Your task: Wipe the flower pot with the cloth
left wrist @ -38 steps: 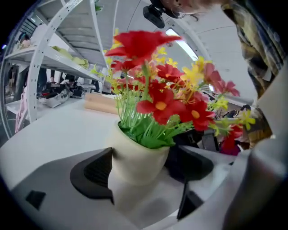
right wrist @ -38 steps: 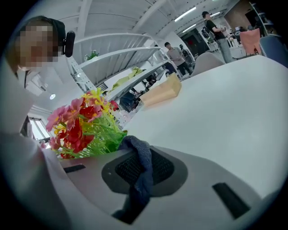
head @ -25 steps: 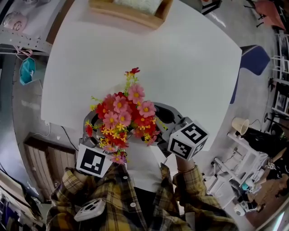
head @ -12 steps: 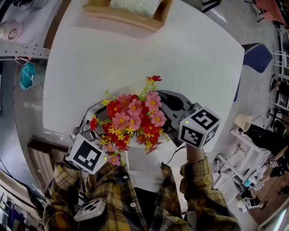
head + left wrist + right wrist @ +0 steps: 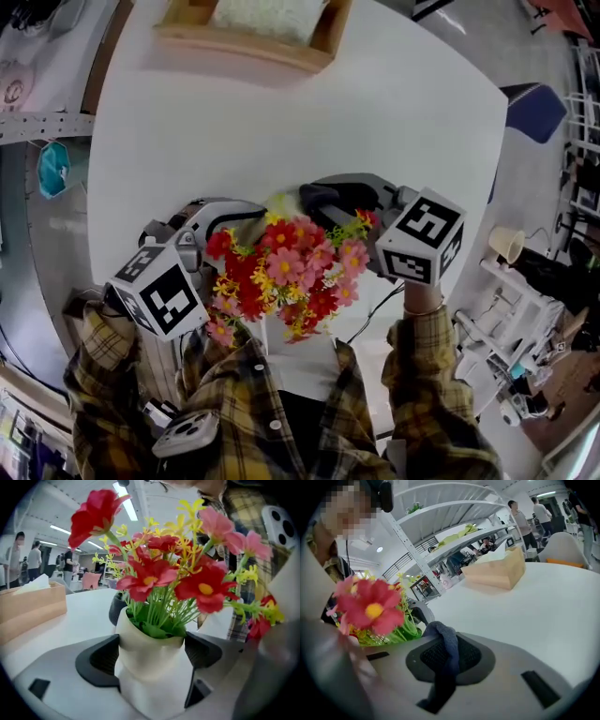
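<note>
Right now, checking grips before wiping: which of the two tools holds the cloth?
The right tool: a dark blue-grey cloth is pinched between its jaws, while the left tool is clamped on the cream-white flower pot.

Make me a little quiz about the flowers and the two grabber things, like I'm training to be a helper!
1. True or false: the left gripper is shut on the white flower pot.
2. What is pinched in the right gripper?
A. a pink flower
B. a dark blue-grey cloth
C. a wooden box
3. Fill the gap: the flowers in the pot are red, pink and ____.

Key: 1 true; 2 B; 3 yellow.
</note>
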`<state>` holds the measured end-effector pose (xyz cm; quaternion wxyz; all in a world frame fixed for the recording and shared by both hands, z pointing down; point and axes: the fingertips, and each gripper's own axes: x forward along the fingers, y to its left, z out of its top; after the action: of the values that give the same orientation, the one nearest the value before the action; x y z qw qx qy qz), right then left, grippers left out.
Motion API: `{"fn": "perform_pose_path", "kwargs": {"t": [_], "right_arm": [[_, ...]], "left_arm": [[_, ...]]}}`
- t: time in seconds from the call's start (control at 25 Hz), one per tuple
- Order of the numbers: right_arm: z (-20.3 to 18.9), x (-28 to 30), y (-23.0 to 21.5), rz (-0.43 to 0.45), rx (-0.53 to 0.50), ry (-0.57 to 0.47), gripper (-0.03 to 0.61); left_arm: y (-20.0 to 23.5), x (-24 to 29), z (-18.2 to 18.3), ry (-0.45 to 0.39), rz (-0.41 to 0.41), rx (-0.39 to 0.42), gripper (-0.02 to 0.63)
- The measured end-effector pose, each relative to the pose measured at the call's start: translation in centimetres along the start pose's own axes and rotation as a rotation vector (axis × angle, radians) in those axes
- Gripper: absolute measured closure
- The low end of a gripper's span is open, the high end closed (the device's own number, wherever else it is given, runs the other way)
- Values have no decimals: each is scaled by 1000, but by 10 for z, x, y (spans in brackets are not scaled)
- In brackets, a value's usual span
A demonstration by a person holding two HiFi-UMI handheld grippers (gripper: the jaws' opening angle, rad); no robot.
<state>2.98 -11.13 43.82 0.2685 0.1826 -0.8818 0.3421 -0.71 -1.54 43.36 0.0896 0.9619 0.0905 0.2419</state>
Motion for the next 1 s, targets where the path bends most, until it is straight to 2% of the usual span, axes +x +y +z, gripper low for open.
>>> {"fn": "perform_pose_path", "kwargs": {"t": [0.12,0.24,0.48,0.64,0.76,0.84,1.0], "right_arm": [[6,10,5,67,1,10,561],[8,16,8,78,-15,27,561],[10,21,9,83,-46,25,561],[12,29,14,149,-114,79,561],[11,36,19,198,-156,138,561],[11,36,20,203,-163,144,561],[15,22,15,144,-126,60,561]], "left_arm": [[-2,1,-1,44,-126,62,172],[-2,0,-2,64,-197,97,172],[-2,1,-4,55,-234,108,172],[-1,1,-4,68,-263,124,172],[-1,0,-5,79,-261,121,172],[-2,-1,-7,76,-239,91,172],[4,-14,-10,38,-139,4,172]]}}
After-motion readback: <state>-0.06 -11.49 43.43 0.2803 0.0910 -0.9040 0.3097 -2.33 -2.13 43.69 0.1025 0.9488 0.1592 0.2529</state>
